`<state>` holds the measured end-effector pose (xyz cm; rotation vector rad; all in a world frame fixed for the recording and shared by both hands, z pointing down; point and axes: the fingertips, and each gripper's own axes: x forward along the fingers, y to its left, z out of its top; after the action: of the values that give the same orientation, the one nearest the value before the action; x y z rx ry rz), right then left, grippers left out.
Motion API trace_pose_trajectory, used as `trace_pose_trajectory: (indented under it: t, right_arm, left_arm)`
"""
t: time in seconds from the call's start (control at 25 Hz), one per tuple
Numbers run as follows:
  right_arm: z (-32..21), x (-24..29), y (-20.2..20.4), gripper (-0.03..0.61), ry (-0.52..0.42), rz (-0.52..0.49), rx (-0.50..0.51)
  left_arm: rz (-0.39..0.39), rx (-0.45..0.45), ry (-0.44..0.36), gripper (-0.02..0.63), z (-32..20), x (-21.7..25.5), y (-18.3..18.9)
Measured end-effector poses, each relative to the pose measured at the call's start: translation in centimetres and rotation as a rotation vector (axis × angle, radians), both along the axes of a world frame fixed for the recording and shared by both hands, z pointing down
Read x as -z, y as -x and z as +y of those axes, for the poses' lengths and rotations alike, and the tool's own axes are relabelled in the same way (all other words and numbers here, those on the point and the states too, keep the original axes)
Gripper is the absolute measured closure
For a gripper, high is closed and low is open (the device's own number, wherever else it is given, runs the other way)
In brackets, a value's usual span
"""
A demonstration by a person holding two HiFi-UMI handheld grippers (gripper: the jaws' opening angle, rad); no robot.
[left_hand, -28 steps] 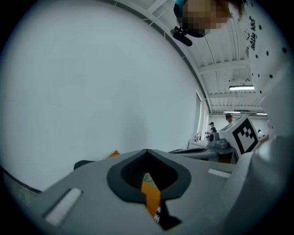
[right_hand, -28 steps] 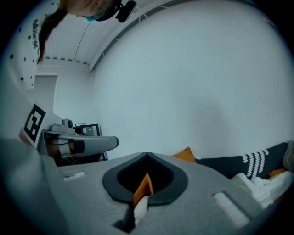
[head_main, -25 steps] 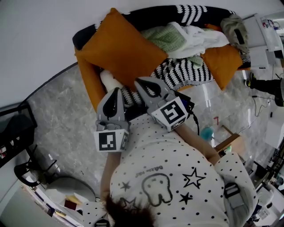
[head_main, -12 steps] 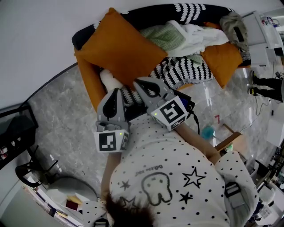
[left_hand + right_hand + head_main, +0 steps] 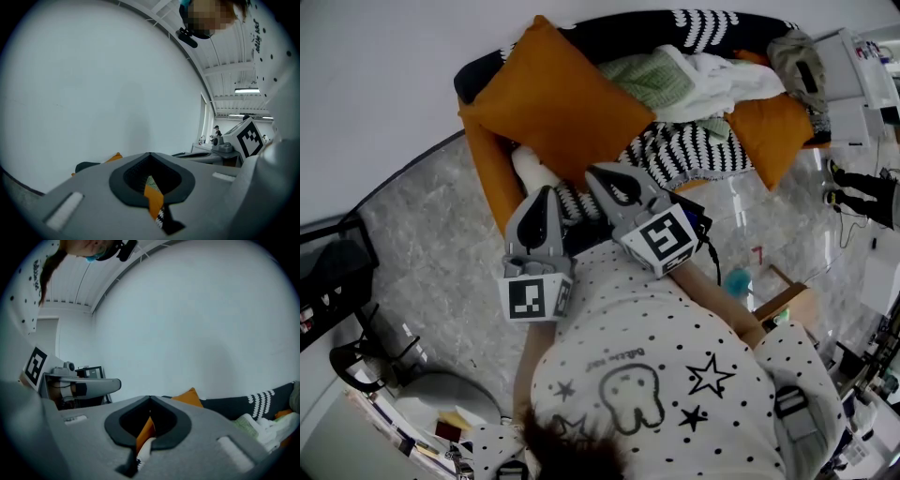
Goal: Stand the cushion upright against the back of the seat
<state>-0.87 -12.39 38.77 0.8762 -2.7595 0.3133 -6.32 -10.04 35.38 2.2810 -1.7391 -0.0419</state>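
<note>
I see the black seat (image 5: 619, 26) across the top of the frame, on grey marbled floor (image 5: 431, 234). On it: a big orange cushion (image 5: 558, 103) upper left, pale clothes (image 5: 694, 80) centre, a striped throw (image 5: 684, 155) below them, a smaller orange cushion (image 5: 769, 131) right.

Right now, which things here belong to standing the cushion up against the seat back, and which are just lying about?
For the job: large orange cushion; black seat back; left gripper and right gripper, jaws shut, holding nothing.

Lying about: heap of clothes; black-and-white zigzag throw; smaller orange cushion at the seat's far end.
</note>
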Motion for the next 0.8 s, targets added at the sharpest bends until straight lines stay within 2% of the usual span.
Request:
trace_pose_trajectory:
  t: [0.8]
  right_arm:
    - [-0.36, 0.12, 0.26, 0.58, 0.013, 0.005, 0.016]
  left_arm:
    - [0.003, 0.006, 0.008, 0.612, -0.56, 0.18, 0.16]
